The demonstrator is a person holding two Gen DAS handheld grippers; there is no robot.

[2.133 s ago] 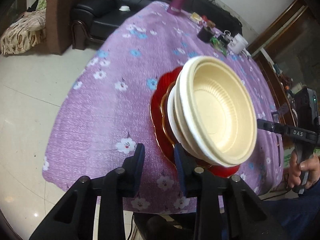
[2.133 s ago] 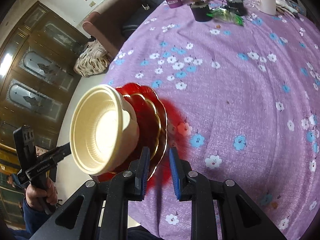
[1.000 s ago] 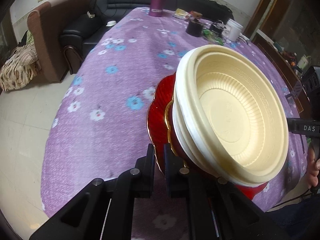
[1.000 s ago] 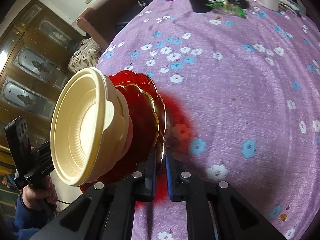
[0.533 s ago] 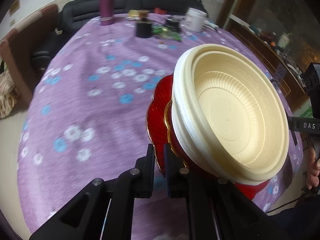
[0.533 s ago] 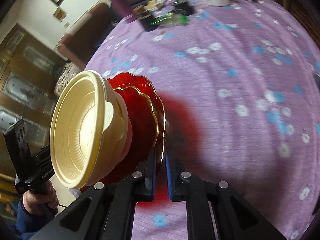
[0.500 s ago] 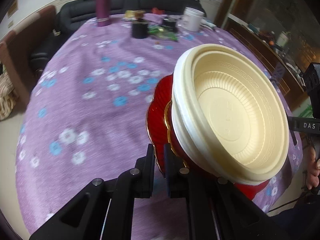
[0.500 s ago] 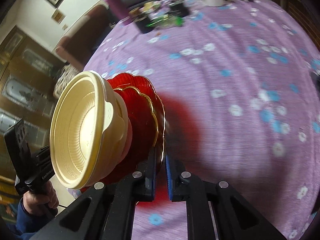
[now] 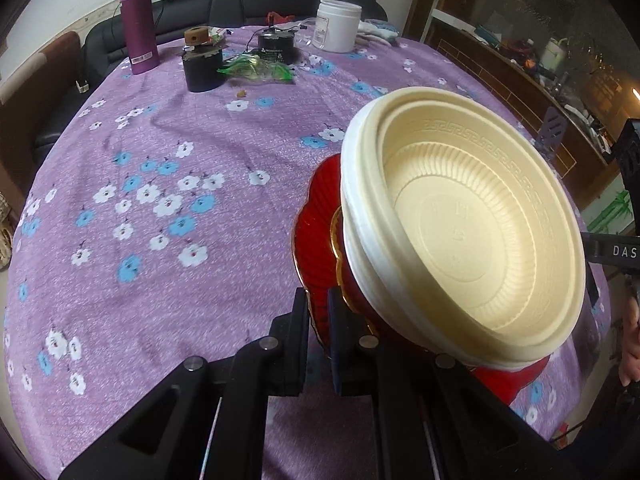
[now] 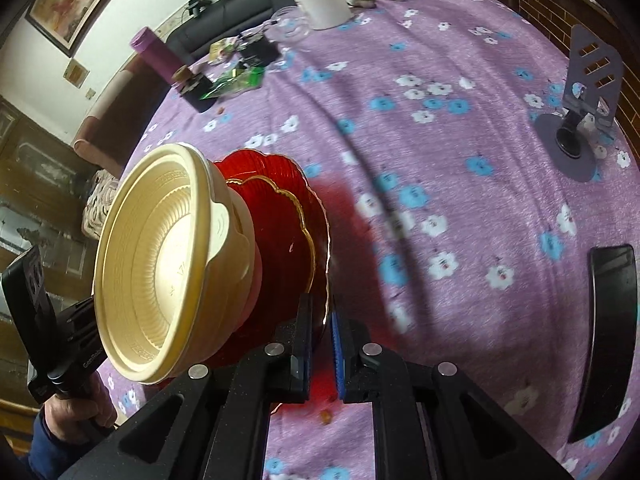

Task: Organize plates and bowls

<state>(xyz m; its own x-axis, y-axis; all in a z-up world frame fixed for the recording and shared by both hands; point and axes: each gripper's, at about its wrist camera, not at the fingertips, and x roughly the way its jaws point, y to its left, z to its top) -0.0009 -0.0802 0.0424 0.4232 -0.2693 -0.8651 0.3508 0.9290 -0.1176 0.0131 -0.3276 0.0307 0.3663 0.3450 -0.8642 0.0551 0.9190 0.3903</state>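
1. Your left claw (image 9: 318, 314) is clenched on the near rim of the large red plate (image 9: 316, 240); the two black jaws pinch the scalloped edge from either side.
2. Your right claw (image 10: 320, 346) is clenched on the opposite rim of the same large red plate (image 10: 316, 216), its blue-padded jaw on the outer face.
3. The stack is held between the two claws above the desk (image 9: 160, 152), not resting on it. The large red plate is at the bottom.
4. A smaller gold-rimmed red plate (image 10: 280, 236) lies on the large one.
5. Two nested cream bowls (image 9: 472, 232) sit on the plates, the inner one ribbed, with a key pattern around its rim.
6. The desk is covered by a purple cloth printed with white and blue flowers.
7. At its far edge stand a purple flask (image 9: 138, 24), a white jar (image 9: 337, 26), a black cylinder (image 9: 203, 68) and a green wrapper (image 9: 256, 69).
8. In the right wrist view, a purple phone stand (image 10: 580, 104) stands on the desk to the right, and your hand (image 10: 72, 412) grips the left claw's handle.
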